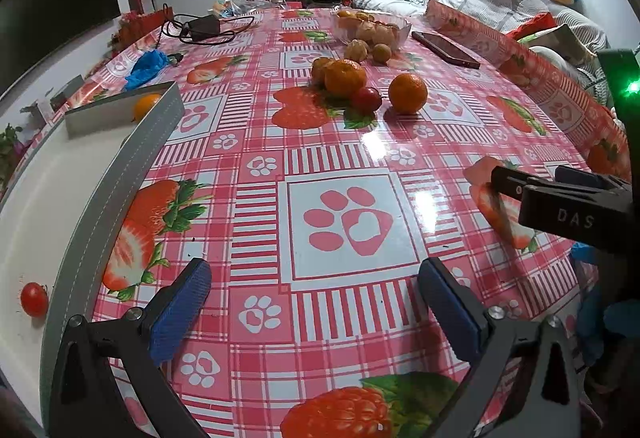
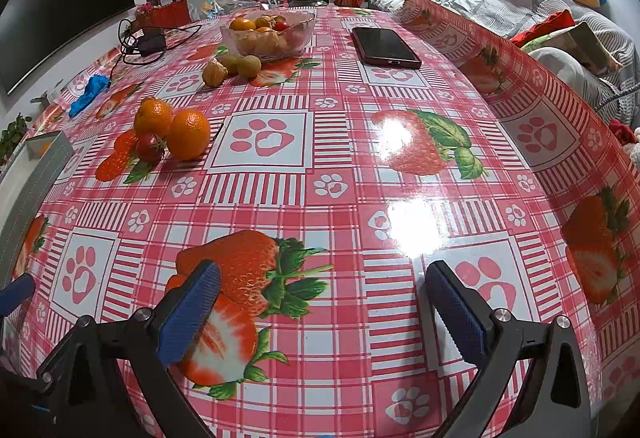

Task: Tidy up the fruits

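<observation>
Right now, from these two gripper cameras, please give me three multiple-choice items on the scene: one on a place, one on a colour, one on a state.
1. Where does the small red tomato at the left gripper's side lie?
A. Inside the grey-edged white tray
B. In the glass bowl
C. On the phone

2. What colour is the crumpled glove near the table's far left edge?
A. Yellow
B. Blue
C. White

3. How does the left gripper stand?
A. Shut on an orange
B. Shut on a tomato
C. Open, nothing between its pads

Answers:
1. A: the tomato rests on the tray's white floor, inside its grey rim.
2. B: the glove shows bright blue on the red-checked cloth.
3. C: both blue pads stand wide apart, with only tablecloth between them.
</observation>
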Tool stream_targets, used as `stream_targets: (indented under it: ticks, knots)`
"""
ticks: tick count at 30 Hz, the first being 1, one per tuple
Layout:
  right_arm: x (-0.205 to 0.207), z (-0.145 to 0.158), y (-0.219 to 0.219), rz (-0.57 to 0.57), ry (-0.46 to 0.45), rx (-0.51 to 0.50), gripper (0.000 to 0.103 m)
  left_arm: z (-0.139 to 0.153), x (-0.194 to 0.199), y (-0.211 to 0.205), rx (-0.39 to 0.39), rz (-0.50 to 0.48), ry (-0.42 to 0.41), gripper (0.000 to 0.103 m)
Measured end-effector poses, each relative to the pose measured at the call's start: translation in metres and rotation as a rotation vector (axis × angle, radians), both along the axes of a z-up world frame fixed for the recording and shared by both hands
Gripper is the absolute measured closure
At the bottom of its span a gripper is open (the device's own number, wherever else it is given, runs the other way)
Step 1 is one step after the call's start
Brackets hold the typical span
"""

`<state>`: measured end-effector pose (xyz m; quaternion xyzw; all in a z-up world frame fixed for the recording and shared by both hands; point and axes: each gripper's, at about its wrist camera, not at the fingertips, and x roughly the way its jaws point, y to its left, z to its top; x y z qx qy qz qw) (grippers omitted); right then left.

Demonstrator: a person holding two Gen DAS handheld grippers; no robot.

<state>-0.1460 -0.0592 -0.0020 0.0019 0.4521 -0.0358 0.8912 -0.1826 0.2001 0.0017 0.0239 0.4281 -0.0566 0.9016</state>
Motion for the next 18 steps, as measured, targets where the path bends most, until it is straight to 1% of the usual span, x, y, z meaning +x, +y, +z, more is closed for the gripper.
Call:
stream_targets:
  ticks: [18]
  knots:
    - [-0.0003, 0.0003, -0.0002, 0.0, 0.0, 0.0, 0.0, 0.0004, -0.0006, 0.0008, -0.001, 0.006, -0.003, 0.0]
